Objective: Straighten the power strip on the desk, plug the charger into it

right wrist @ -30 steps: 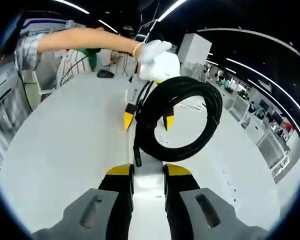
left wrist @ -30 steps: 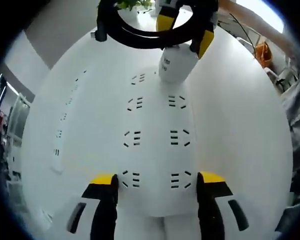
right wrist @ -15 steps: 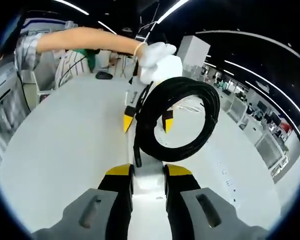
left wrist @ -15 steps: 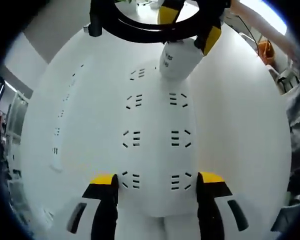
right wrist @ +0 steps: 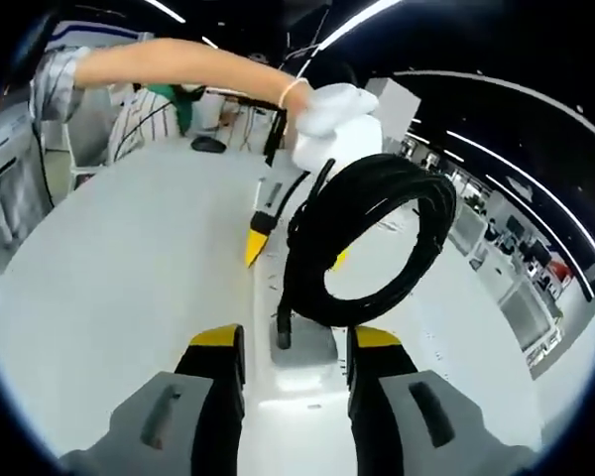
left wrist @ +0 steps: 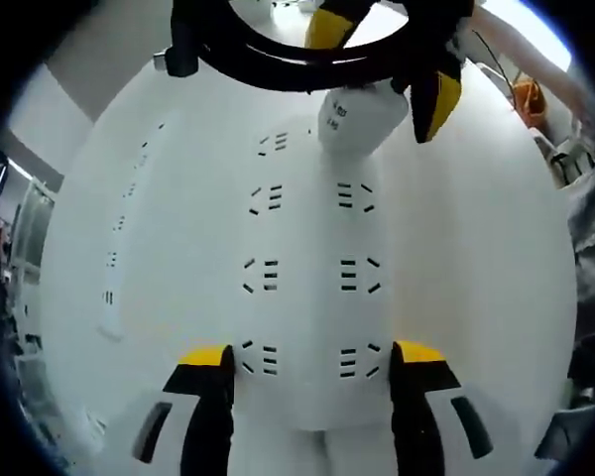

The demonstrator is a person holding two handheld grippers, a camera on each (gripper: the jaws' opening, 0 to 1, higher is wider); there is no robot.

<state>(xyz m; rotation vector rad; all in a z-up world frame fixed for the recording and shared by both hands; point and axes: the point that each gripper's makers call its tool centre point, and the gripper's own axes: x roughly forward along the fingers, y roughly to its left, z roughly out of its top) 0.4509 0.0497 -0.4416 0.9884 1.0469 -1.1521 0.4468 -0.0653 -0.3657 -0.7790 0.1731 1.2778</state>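
Charger [left wrist: 357, 117] stands plugged into power strip [left wrist: 312, 288]; right gripper [right wrist: 293, 345] jaws parted beside it, left gripper [left wrist: 312, 359] jaws straddle strip

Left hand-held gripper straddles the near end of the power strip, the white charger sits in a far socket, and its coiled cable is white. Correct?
Not quite: the coiled cable is black, as the right gripper view shows. The rest holds: the left hand-held gripper straddles the power strip, with the white charger at a far socket.
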